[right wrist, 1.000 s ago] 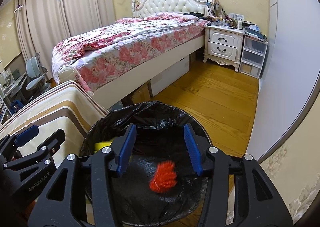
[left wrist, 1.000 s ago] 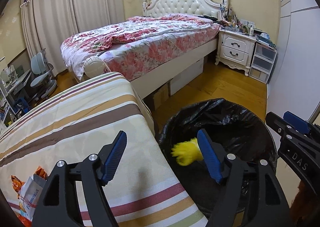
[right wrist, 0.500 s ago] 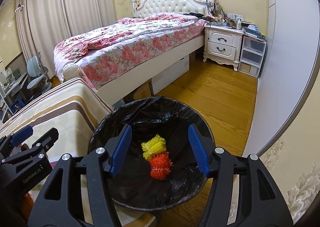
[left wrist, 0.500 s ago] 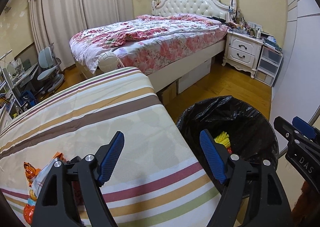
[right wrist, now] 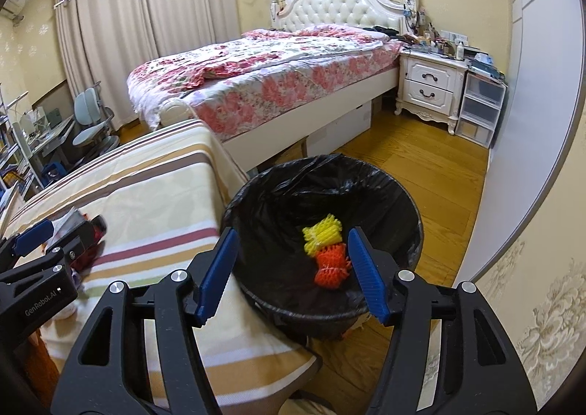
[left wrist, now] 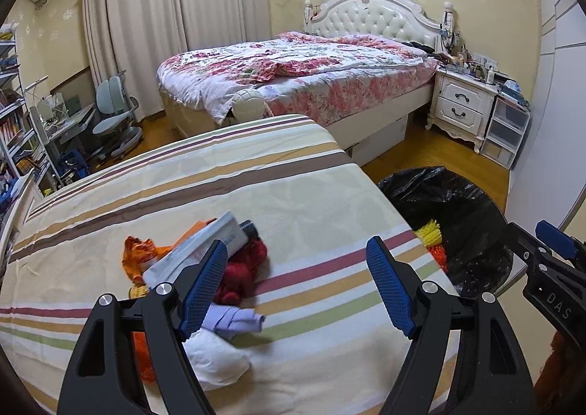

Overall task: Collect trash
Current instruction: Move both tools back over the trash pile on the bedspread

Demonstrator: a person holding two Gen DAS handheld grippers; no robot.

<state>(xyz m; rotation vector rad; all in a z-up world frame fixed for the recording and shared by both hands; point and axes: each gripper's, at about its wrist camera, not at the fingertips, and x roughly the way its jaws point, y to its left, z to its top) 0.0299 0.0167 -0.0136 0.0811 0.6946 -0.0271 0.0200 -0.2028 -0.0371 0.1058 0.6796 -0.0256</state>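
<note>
Right wrist: gripper (right wrist: 293, 274) agape above bin (right wrist: 410, 202)

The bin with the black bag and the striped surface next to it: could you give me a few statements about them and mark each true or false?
1. The bin holds a yellow foam net and an orange foam net. True.
2. The left gripper grips a white tissue. False: its jaws are apart and hold nothing.
3. Trash lies on the striped surface. True.
4. The bin stands on the flowered bed. False: it stands on the wooden floor.
5. The right gripper holds nothing. True.
</note>
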